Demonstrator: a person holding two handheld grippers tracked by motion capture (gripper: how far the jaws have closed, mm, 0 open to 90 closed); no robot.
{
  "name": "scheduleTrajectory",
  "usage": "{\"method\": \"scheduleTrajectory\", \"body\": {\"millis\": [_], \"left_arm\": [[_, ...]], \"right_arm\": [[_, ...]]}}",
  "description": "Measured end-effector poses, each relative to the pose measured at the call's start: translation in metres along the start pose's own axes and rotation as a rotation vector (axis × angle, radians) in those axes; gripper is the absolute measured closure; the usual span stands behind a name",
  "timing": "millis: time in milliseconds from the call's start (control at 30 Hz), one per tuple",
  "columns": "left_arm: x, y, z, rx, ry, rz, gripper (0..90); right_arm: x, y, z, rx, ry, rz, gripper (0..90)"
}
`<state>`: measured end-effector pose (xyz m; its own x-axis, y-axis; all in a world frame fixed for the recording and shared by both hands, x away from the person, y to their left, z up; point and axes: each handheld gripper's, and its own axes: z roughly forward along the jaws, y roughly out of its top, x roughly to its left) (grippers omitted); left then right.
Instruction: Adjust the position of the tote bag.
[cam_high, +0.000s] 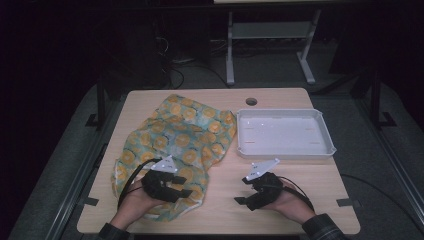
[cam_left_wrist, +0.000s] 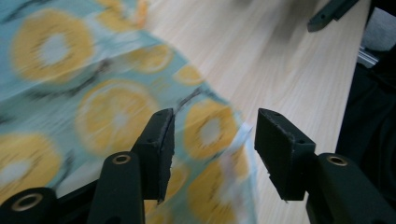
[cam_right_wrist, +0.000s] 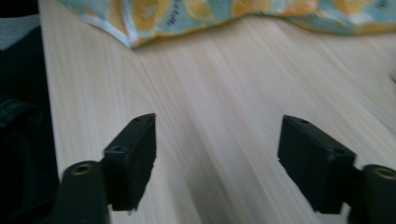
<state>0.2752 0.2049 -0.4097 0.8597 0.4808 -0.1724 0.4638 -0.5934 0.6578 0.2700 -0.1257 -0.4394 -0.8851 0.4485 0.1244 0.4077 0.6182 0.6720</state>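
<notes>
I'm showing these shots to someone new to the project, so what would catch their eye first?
The teal cloth printed with orange slices stands out most, spread rumpled over the left half of the wooden table. Next is the empty white tray on the right side toward the back. At the near edge, the left gripper hovers open over the cloth's corner, and the right gripper is open over bare wood.

Your left tool (cam_left_wrist: 214, 149) hangs over the teal cloth printed with orange slices (cam_left_wrist: 93, 107), its two black jaws apart with nothing pinched between them. The cloth's near corner lies in the gap below them, on the light wooden counter (cam_left_wrist: 280, 65). At the top right, the tip of your other tool (cam_left_wrist: 327, 14) pokes in.
</notes>
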Motion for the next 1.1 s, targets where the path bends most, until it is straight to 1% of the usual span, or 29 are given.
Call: {"method": "scheduleTrajectory", "body": {"millis": [67, 167, 233, 267, 333, 367, 400, 433, 533, 633, 667, 700, 767, 800, 900, 967, 1067, 1100], "left_arm": [[0.005, -0.006, -0.008, -0.016, 0.022, -0.018, 45.9], [0.012, -0.014, -0.019, -0.018, 0.049, -0.034, 44.8], [0.015, -0.020, -0.025, -0.024, 0.061, -0.045, 44.5], [0.016, -0.023, -0.027, -0.028, 0.069, -0.053, 44.0], [0.019, -0.028, -0.031, -0.033, 0.081, -0.064, 43.5], [0.022, -0.031, -0.034, -0.031, 0.090, -0.068, 43.0], [0.023, -0.033, -0.036, -0.035, 0.094, -0.079, 42.6], [0.024, -0.036, -0.038, -0.036, 0.099, -0.086, 42.6], [0.030, -0.043, -0.043, -0.043, 0.114, -0.103, 42.1], [0.034, -0.045, -0.046, -0.058, 0.124, -0.123, 42.1], [0.034, -0.045, -0.046, -0.061, 0.125, -0.121, 42.1], [0.034, -0.045, -0.046, -0.063, 0.126, -0.123, 42.2], [0.034, -0.045, -0.046, -0.063, 0.126, -0.121, 42.1], [0.034, -0.045, -0.046, -0.059, 0.127, -0.118, 42.1], [0.034, -0.045, -0.046, -0.058, 0.127, -0.119, 42.1], [0.034, -0.045, -0.046, -0.063, 0.127, -0.121, 42.2], [0.035, -0.045, -0.048, -0.066, 0.130, -0.124, 42.1], [0.035, -0.045, -0.048, -0.066, 0.130, -0.126, 42.1]], "right_arm": [[0.003, 0.007, 0.008, 0.010, 0.024, -0.021, 33.6], [0.007, 0.016, 0.019, 0.016, 0.036, -0.076, 37.8], [0.012, 0.023, 0.025, 0.022, 0.051, -0.094, 40.0], [0.015, 0.027, 0.029, 0.020, 0.053, -0.117, 41.3], [0.019, 0.033, 0.035, 0.021, 0.064, -0.125, 42.6], [0.019, 0.035, 0.038, 0.018, 0.068, -0.139, 43.4], [0.021, 0.038, 0.042, 0.017, 0.081, -0.137, 44.1], [0.021, 0.039, 0.044, 0.017, 0.081, -0.156, 44.9], [0.026, 0.046, 0.054, 0.021, 0.090, -0.176, 46.7], [0.030, 0.054, 0.060, 0.008, 0.089, -0.191, 47.8], [0.032, 0.058, 0.063, 0.004, 0.095, -0.190, 48.1], [0.033, 0.061, 0.066, -0.002, 0.095, -0.210, 48.1], [0.036, 0.065, 0.071, -0.002, 0.096, -0.218, 48.1], [0.038, 0.067, 0.075, -0.001, 0.101, -0.229, 48.1], [0.043, 0.071, 0.087, 0.027, 0.090, -0.256, 49.7], [0.043, 0.071, 0.090, 0.034, 0.087, -0.259, 51.2], [0.042, 0.069, 0.097, 0.064, 0.068, -0.272, 55.8], [0.043, 0.067, 0.099, 0.073, 0.066, -0.270, 57.5]]}}
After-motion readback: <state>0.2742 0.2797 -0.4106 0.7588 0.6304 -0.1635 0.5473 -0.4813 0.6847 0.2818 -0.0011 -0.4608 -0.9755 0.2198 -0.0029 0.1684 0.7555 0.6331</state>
